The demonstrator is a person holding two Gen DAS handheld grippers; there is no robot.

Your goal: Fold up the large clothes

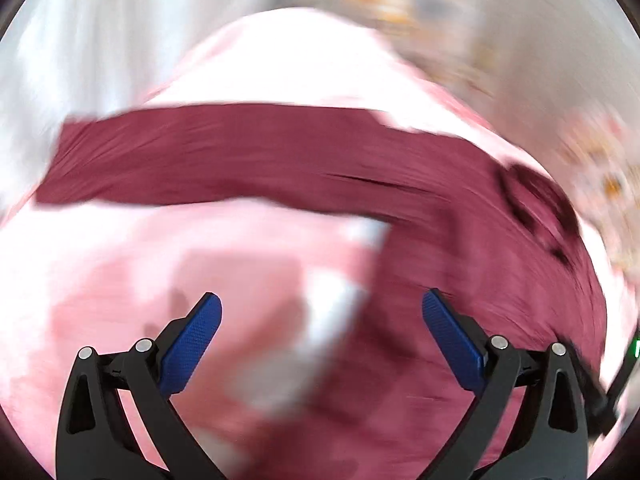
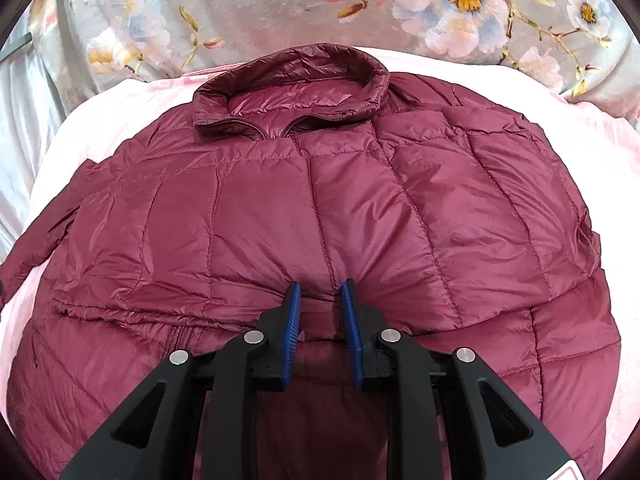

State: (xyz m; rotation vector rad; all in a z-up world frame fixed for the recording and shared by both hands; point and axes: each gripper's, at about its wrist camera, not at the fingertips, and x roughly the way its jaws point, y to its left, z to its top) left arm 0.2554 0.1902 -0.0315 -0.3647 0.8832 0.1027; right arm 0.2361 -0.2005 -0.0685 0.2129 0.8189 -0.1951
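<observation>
A pink blanket (image 2: 592,128) covers the work surface, with a grey flowered blanket (image 2: 248,4) lying beyond it. Spread on the pink one is the big maroon puffer jacket (image 2: 360,208), front up, collar (image 2: 292,76) at the far end and one sleeve (image 1: 208,156) stretched out flat to the side. The lower part looks doubled up over the body, so the fold in hand seems to be bringing the hem toward the collar. The right gripper (image 2: 320,296) sits at the edge of that raised layer, its jaws drawn close with a pinch of the quilted fabric between them. The left gripper (image 1: 322,316) hovers over the pink blanket beside the jacket, jaws spread wide and holding nothing; its view is badly blurred. Next, I judge, the left one must take the free sleeve and lay it across the body, while the right one keeps the fold from springing back
</observation>
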